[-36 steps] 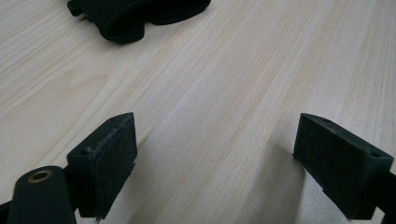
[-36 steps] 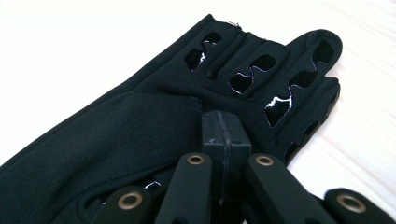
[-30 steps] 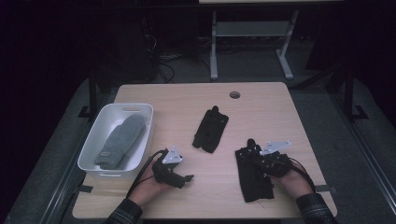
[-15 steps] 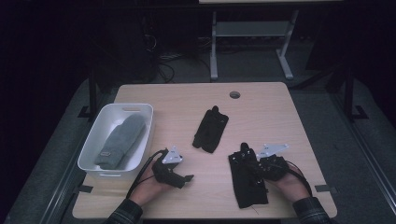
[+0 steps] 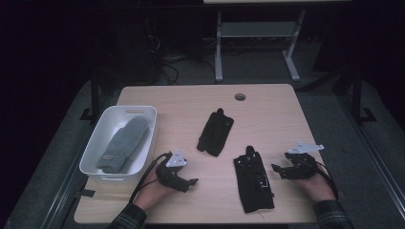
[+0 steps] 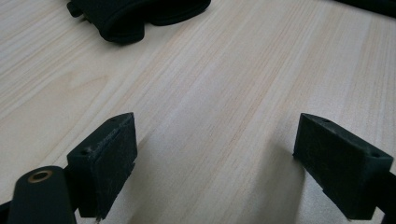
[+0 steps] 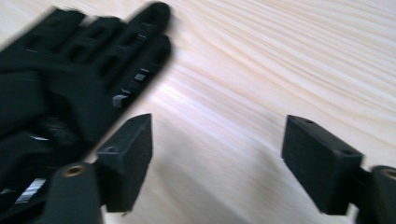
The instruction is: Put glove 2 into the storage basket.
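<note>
Two black gloves lie on the wooden table [image 5: 267, 114]. One black glove [image 5: 215, 133] rests in the middle; its cuff edge [image 6: 140, 16] lies beyond my left jaws. The other black glove [image 5: 253, 183] lies flat near the front edge, its fingers [image 7: 93, 60] just left of my right jaws. My right gripper [image 5: 278, 170] [image 7: 217, 158] sits right of that glove, apart from it; its jaws have just been opening, and only bare wood lies between them. My left gripper [image 5: 191, 182] [image 6: 215, 158] stands open over bare wood at front left.
A white bin [image 5: 98, 157] at the table's left holds a grey mitten [image 5: 123, 143]. A round cable hole [image 5: 240, 97] sits near the far edge. Beyond the table, a metal frame [image 5: 217, 52] stands on a dark floor. Bare wood lies between the two gloves.
My right gripper has let go of the near glove and drawn off to the right, jaws now apart. The glove now lies a little further left. The left gripper has stayed put.
</note>
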{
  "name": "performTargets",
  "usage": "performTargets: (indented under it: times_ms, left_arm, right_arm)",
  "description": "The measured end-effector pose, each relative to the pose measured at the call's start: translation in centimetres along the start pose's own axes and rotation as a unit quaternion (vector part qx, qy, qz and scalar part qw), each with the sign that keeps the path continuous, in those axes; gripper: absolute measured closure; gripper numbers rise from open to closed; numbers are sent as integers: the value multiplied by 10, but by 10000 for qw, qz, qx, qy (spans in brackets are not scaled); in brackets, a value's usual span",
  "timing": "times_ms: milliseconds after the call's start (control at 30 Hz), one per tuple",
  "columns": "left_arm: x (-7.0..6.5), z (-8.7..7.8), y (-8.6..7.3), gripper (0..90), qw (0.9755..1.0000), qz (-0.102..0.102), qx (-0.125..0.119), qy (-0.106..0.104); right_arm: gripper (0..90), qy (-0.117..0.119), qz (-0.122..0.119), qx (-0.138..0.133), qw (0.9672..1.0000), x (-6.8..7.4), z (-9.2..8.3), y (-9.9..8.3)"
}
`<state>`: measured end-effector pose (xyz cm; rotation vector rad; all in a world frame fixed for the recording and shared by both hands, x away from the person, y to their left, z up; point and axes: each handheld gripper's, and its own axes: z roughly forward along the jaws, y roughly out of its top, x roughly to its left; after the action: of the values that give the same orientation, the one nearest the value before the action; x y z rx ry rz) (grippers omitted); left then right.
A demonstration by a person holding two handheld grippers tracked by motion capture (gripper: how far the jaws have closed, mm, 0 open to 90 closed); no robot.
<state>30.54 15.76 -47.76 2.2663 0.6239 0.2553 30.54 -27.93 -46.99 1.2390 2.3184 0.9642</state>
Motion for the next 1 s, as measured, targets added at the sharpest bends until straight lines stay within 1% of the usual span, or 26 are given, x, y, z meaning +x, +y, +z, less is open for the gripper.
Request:
performTargets:
  times_ms: [67, 167, 233, 267, 300, 333, 400, 433, 500, 533, 567, 633, 667, 733, 800, 833, 867, 933, 967, 1000]
  left_arm:
    - [0, 0, 0, 124, 10000, 0, -2, -1]
    - [0, 0, 0, 125, 10000, -1, -30, 9]
    - [1, 0, 0, 134, 10000, -1, -3, 18]
    - [1, -1, 1, 144, 10000, -13, 42, 40]
    - [2, -2, 3, 163, 9999, -16, 93, 74]
    - [3, -2, 4, 191, 9998, -48, 137, 99]
    - [5, -3, 7, 235, 9997, -117, 163, 123]
    - [6, -4, 9, 263, 9998, -142, 110, 130]
    - [9, -6, 14, 352, 9998, -146, 32, 133]
    - [11, -7, 17, 401, 9998, -125, -2, 130]
    - [12, -7, 20, 475, 9998, -160, -47, 105]
    - [16, -8, 25, 573, 9996, -237, -104, 72]
    - [18, -8, 27, 641, 9996, -264, -112, 45]
    - [20, -7, 33, 747, 9992, -385, -139, 5]
    - [24, -5, 41, 855, 9991, -411, -83, -49]
    - [26, -4, 45, 892, 9989, -461, -69, -44]
    - [28, -3, 49, 893, 9987, -499, -23, -63]
    - [31, 0, 57, 894, 9988, -481, 27, -52]
    - [32, 2, 60, 894, 9987, -516, 6, -41]
    - [34, 4, 63, 894, 9988, -489, 29, -37]
  right_arm:
    - [187, -12, 16, 12, 10000, -4, 2, -3]
    - [139, -135, -54, -16, 9999, -4, 7, -5]
    - [138, -134, 4, -86, 9999, -5, 8, -6]
    - [134, -129, 19, -92, 9999, -6, 8, -7]
    - [129, -97, 75, -152, 9998, -7, 9, -8]
    - [119, -43, 155, -139, 9998, -8, 9, -9]
    - [116, -63, 146, -129, 9998, -8, 9, -9]
    - [116, -63, 144, -130, 9998, -8, 9, -9]
    - [116, -63, 143, -131, 9998, -8, 9, -9]
    - [116, -63, 144, -130, 9998, -8, 9, -9]
    - [116, -63, 143, -130, 9998, -8, 9, -9]
    - [115, -62, 151, -127, 9998, -8, 9, -9]
    - [116, -62, 149, -129, 9998, -8, 9, -9]
    - [116, -63, 148, -131, 9998, -8, 10, -9]
    - [116, -64, 147, -133, 9998, -8, 10, -9]
    - [116, -64, 150, -129, 9998, -8, 9, -9]
    - [116, -64, 150, -130, 9998, -8, 9, -9]
    - [116, -64, 148, -131, 9998, -8, 9, -9]
    - [116, -65, 146, -131, 9998, -8, 9, -9]
    - [116, -64, 150, -130, 9998, -8, 9, -9]
